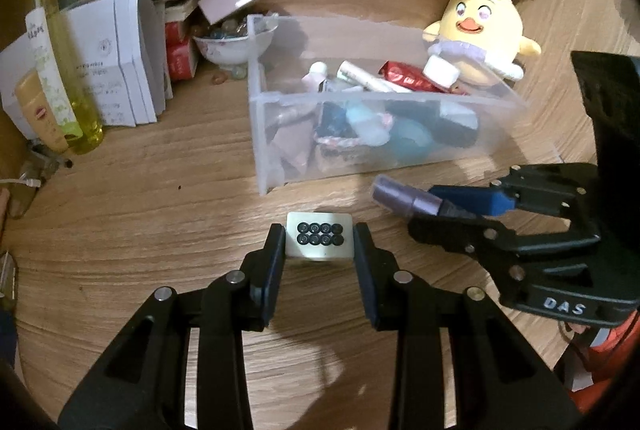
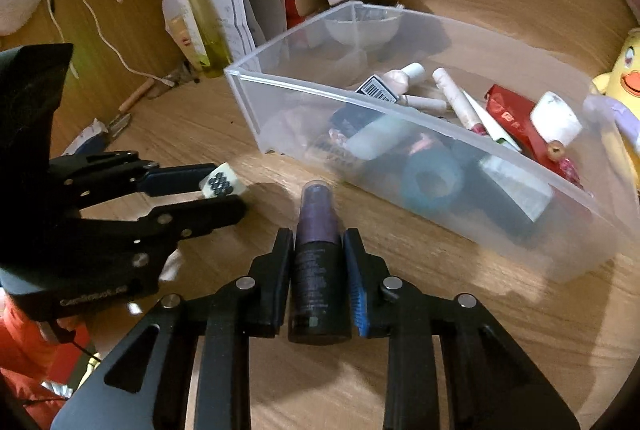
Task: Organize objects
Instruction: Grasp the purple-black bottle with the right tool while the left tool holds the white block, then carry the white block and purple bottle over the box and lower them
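Frosted bin [image 2: 280, 86], contents [image 2: 400, 146] blurred

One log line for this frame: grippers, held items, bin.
left gripper: shut on mahjong tile | right gripper: shut on purple bottle | clear bin: ahead, holds clutter

Your right gripper [image 2: 318, 250] at the bottom centre of the frame is closed on a dark purple bottle [image 2: 318, 270]. At the left, your left gripper [image 2: 222, 196] holds a white tile [image 2: 221, 185]. The clear plastic box [image 2: 400, 110] stands at the right.
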### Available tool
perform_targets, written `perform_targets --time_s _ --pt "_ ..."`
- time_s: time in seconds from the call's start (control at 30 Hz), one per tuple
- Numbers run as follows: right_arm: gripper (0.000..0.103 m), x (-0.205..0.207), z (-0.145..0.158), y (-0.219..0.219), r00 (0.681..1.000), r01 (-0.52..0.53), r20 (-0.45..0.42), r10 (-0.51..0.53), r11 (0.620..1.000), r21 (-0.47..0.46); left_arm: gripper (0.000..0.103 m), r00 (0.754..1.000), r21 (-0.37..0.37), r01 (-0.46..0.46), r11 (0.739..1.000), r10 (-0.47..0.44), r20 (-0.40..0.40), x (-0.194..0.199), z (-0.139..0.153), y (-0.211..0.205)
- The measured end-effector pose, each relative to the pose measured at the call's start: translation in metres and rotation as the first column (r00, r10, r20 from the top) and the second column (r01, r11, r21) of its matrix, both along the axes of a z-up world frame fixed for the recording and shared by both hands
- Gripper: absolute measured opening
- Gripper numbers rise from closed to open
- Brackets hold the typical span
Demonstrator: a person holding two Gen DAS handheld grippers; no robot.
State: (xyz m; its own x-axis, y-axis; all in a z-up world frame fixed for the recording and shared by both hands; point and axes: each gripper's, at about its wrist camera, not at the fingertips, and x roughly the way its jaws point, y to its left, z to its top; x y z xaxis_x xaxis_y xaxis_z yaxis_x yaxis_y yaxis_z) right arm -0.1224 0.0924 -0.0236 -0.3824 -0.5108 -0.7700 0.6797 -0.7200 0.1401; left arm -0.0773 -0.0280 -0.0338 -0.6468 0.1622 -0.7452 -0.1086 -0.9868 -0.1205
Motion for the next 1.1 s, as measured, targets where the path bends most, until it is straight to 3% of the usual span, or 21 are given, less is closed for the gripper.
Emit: perform_targets --time_s 0.37,0.8,1.1 --pt "0.024 0.017 0.042 0.027 0.994 0.044 -0.096 -0.053 0.994 -0.099 0.034 0.993 0.014 0.010 1.000 -0.008 -0.116 0.003 0.039 0.016" --pt "0.024 0.007 0.088 0.053 0.971 0.091 -0.203 -0.127 0.979 -0.181 0.034 0.973 0.029 0.009 1.000 -0.002 -0.231 -0.008 0.079 0.021" --pt "0.024 -0.014 0.104 0.060 0.954 0.129 -0.240 -0.178 0.970 -0.207 0.034 0.963 0.045 0.000 0.999 0.012 -0.268 -0.026 0.095 0.021"
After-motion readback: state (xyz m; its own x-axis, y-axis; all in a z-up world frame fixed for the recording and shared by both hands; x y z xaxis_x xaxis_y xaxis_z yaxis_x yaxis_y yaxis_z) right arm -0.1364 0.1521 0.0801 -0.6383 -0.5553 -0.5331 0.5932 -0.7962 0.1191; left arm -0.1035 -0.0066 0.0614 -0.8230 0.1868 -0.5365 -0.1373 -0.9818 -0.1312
